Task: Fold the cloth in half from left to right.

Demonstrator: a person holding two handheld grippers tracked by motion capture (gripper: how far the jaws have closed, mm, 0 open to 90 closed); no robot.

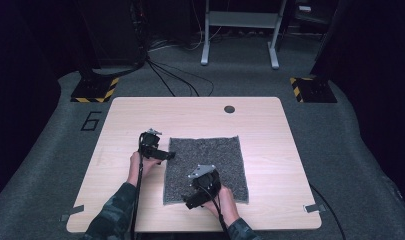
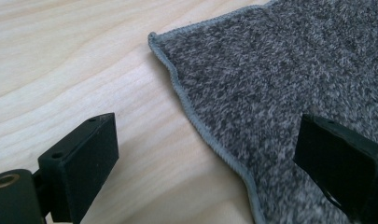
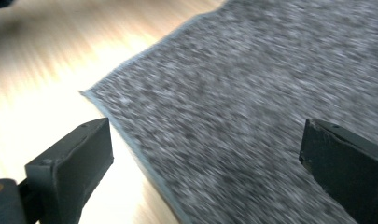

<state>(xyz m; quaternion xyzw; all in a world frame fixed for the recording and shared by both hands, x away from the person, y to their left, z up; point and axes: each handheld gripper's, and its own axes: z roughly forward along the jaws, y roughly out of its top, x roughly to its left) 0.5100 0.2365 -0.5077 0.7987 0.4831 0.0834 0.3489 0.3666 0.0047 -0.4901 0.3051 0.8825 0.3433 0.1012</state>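
A grey fuzzy cloth (image 1: 210, 162) with a stitched hem lies flat on the middle of the wooden table (image 1: 270, 125). My left gripper (image 1: 166, 155) sits at the cloth's left edge near its far left corner, open. In the left gripper view the hem (image 2: 196, 116) runs between the wide-apart jaws of my left gripper (image 2: 210, 163), one jaw over wood and one over cloth (image 2: 280, 70). My right gripper (image 1: 191, 201) hovers at the cloth's near left corner, open. In the blurred right gripper view my right gripper (image 3: 210, 163) straddles the cloth (image 3: 233, 107) edge just behind that corner.
A dark round hole (image 1: 229, 109) sits near the table's far edge. Bare wood lies on both sides of the cloth. On the floor beyond are cables (image 1: 170, 75), two yellow-and-black striped bases (image 1: 94, 90) and a white frame (image 1: 240, 30).
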